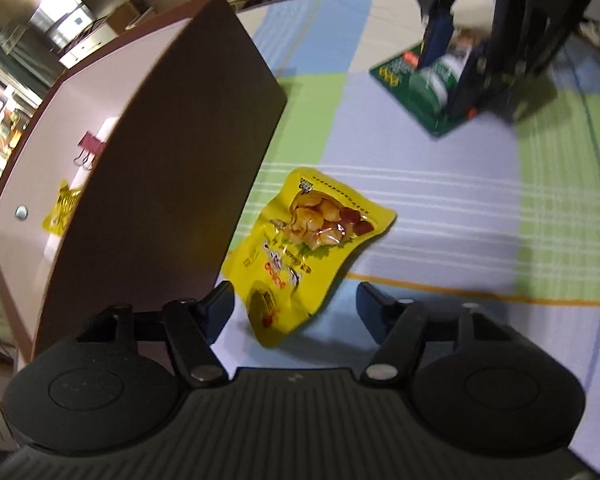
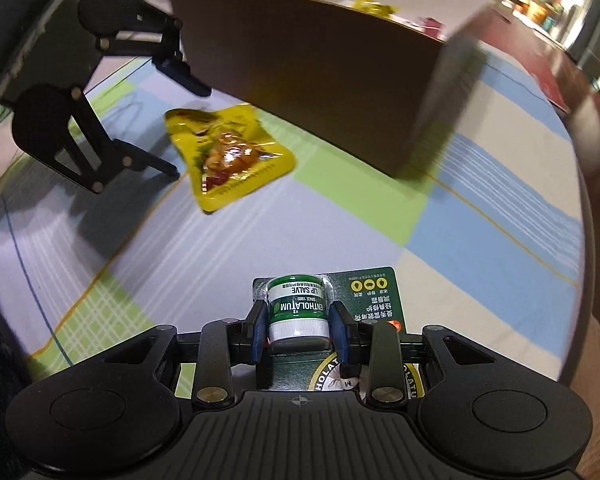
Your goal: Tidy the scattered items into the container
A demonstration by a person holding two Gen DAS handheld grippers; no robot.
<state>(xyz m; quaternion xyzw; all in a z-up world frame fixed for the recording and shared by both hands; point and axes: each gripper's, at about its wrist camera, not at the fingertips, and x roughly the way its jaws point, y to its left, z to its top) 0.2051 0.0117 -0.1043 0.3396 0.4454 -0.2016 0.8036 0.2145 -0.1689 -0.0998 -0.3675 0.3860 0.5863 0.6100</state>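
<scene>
A yellow snack packet (image 1: pixel 300 248) lies on the checked cloth beside the brown box (image 1: pixel 180 152). My left gripper (image 1: pixel 296 308) is open, its fingers on either side of the packet's near end without touching it. My right gripper (image 2: pixel 300 326) is shut on the lip salve jar (image 2: pixel 296 308), which sits in a blister on a green card (image 2: pixel 374 294). In the right wrist view the yellow snack packet (image 2: pixel 230 156) lies ahead, with the left gripper (image 2: pixel 190 131) open around its far end. The right gripper (image 1: pixel 496 52) and green card (image 1: pixel 412 84) show blurred in the left wrist view.
The brown box (image 2: pixel 320 80) has pale inner walls and holds a pink binder clip (image 1: pixel 90 146), another yellow packet (image 1: pixel 62 208) and something white. The table's rounded edge (image 2: pixel 584 240) runs close on the right. Bare checked cloth (image 1: pixel 440 208) lies between the two grippers.
</scene>
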